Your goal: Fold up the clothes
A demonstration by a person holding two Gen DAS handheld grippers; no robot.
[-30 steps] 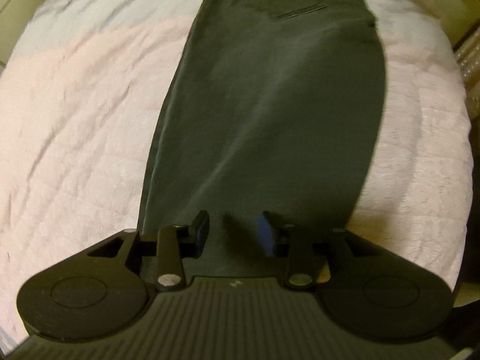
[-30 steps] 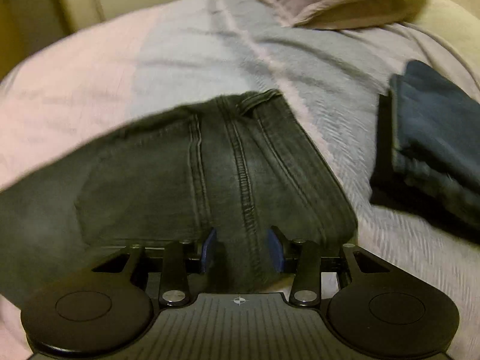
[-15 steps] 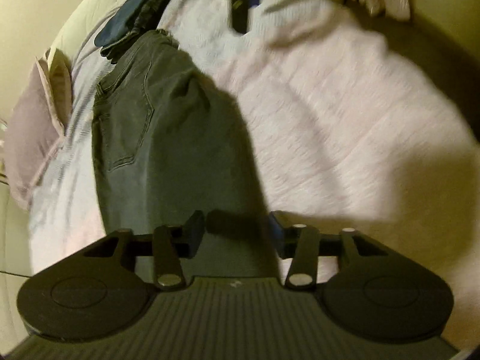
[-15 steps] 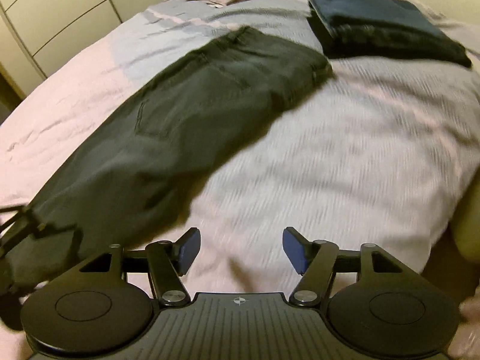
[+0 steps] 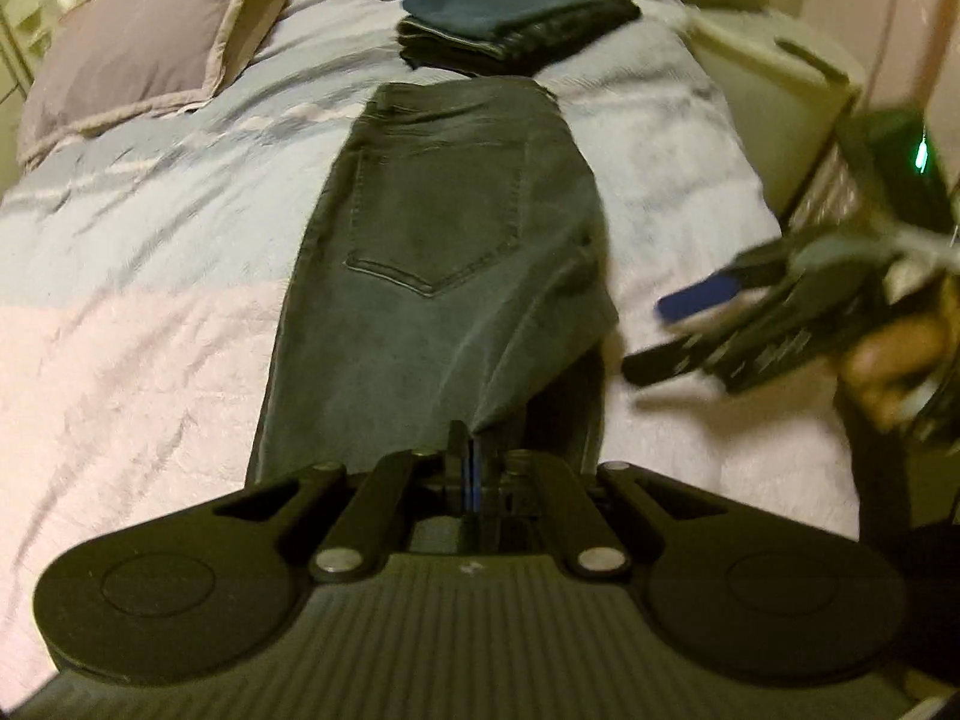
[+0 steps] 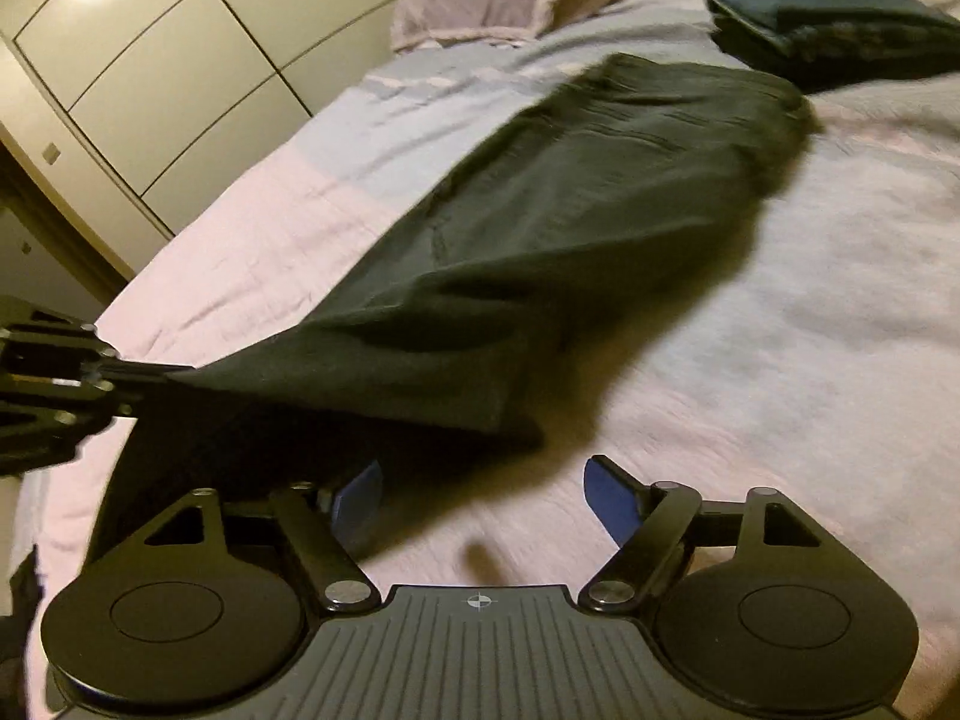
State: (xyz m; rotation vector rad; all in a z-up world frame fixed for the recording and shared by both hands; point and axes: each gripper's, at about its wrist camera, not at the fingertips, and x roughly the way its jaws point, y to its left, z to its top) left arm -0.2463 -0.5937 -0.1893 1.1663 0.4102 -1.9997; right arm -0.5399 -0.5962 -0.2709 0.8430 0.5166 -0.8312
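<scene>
Left gripper point(image 5: 471, 468) is clamped tight, jaws fully together, pinching the hem end of the grey jeans point(image 5: 444, 252) and lifting that end off the bed point(image 5: 150, 300). From the pinch, the denim runs away up the bedspread, back pocket facing up, waistband at the far end just short of the folded stack.

Over on the right, the right gripper point(image 6: 483, 498) is spreading its jaws, already wide and opening further, with nothing between the blue pads point(image 6: 612, 501) but bare bedspread. The lifted leg end of the jeans hangs just ahead of its left finger, not touching that I can make out. In the left wrist view that same gripper is a blur at the right edge, with a hand point(image 5: 888, 366) wrapped around it.

Counting up: two grippers, one closed on cloth, one empty. One pair of grey jeans laid out lengthwise. One stack of folded dark clothes point(image 5: 516, 21) near the head of the bed; how many pieces are in it I can't tell. One pillow point(image 5: 138, 54) at the head, left of that stack. Pale cabinet doors point(image 6: 150, 60) line the wall beyond the bed.
</scene>
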